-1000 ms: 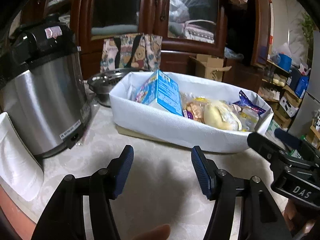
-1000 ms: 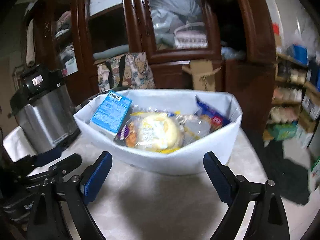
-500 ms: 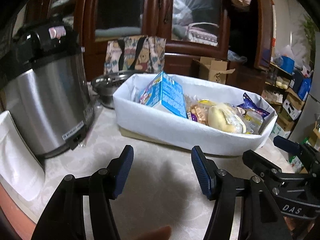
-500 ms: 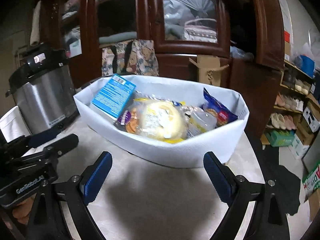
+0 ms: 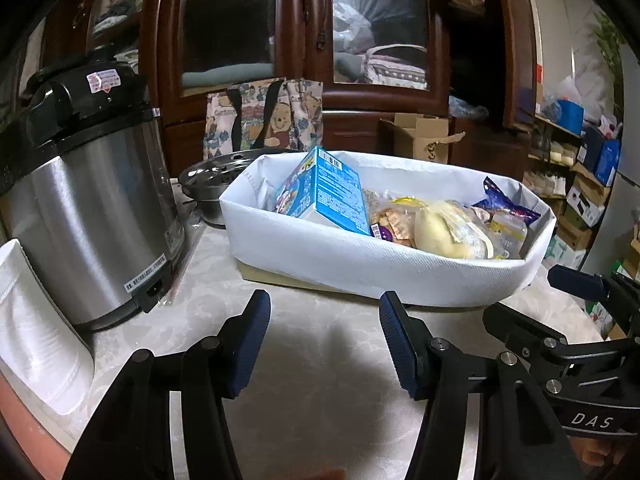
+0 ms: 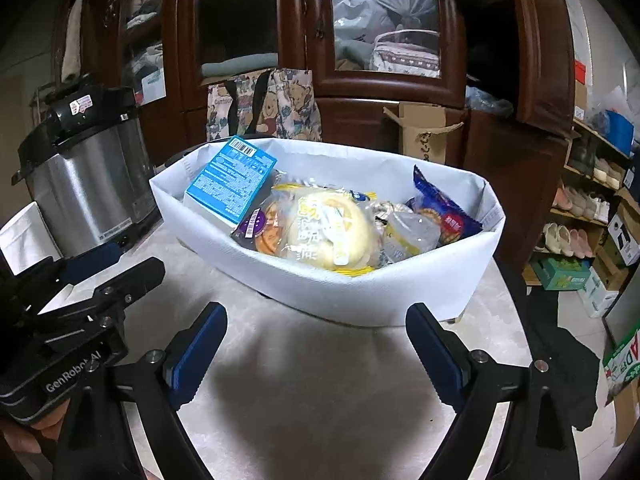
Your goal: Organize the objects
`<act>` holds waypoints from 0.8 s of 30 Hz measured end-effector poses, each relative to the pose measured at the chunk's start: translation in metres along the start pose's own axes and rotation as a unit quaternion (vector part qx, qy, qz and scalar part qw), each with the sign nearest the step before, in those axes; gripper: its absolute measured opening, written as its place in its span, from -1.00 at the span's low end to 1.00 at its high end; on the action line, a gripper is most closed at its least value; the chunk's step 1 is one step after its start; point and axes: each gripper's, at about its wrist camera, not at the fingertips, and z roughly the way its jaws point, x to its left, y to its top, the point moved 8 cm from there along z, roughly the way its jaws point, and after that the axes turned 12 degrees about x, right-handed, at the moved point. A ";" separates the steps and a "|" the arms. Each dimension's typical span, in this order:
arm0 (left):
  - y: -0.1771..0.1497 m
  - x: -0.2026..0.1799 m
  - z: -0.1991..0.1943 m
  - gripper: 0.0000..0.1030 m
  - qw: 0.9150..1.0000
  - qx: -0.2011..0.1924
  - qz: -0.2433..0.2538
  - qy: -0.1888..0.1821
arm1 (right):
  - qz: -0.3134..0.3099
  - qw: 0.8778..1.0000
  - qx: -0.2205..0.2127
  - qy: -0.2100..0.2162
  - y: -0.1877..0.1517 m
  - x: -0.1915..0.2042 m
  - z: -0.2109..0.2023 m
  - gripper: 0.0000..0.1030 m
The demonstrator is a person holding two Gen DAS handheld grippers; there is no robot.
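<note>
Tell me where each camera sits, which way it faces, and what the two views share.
Left wrist: on the left gripper, its jaws closing on nothing, facing the bin with the cooker left; right gripper at the right edge.
Right wrist: on the open right gripper, facing the bin.
Shared: bin, blue box, cooker, table.

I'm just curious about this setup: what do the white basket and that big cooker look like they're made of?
The white basket looks like soft non-woven fabric, matte: fine woven-like texture, folded rim, sagging walls. The cooker seems brushed stainless steel, with streaky reflections, under a glossy black lid, probably plastic.
</note>
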 end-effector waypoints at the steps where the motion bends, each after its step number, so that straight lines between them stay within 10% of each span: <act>1: 0.000 0.000 0.000 0.09 1.000 0.001 0.000 -0.001 | 0.002 1.000 0.001 0.001 0.000 0.000 0.000 0.78; 24: -0.005 -0.016 -0.001 0.06 0.999 0.014 0.029 -0.018 | 0.024 0.998 0.057 0.007 -0.009 -0.007 0.014 0.78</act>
